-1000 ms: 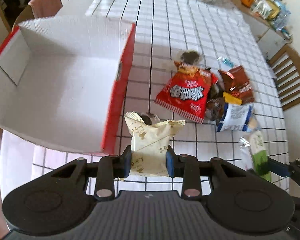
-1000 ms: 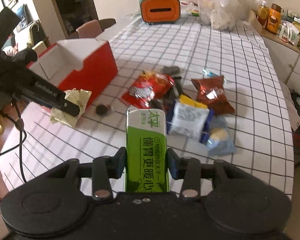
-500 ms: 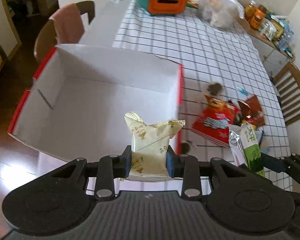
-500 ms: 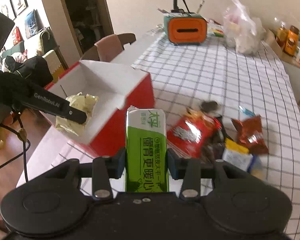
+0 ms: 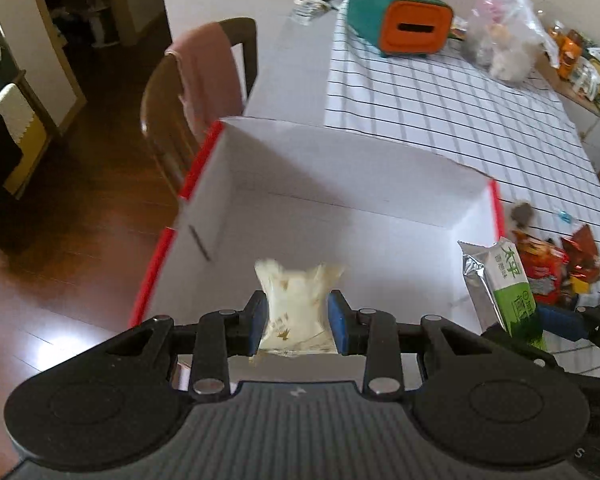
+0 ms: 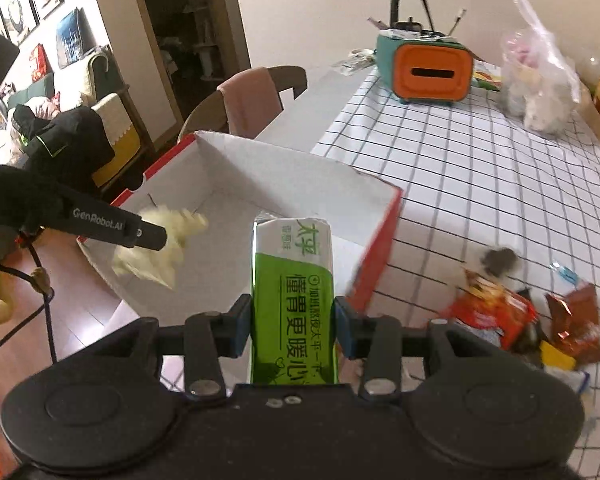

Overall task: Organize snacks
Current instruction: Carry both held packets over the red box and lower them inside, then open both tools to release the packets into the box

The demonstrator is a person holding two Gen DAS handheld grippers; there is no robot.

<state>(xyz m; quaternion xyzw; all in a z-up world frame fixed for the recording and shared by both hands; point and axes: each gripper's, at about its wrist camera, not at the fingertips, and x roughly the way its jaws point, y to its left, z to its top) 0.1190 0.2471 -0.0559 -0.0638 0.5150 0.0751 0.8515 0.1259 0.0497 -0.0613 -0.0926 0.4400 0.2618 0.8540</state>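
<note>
Cream snack packet [image 5: 296, 308], pinched in the left gripper [image 5: 297, 320], hangs over the red box [image 5: 340, 216]; the right gripper [image 6: 294, 328], clamping the upright green packet [image 6: 294, 300], hovers at the box's near-right corner.

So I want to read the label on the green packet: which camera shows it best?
The right wrist view: the green packet stands face-on between the right gripper's pads, its print large. The left wrist view shows the same packet only at the edge, tilted and partly hidden.
</note>
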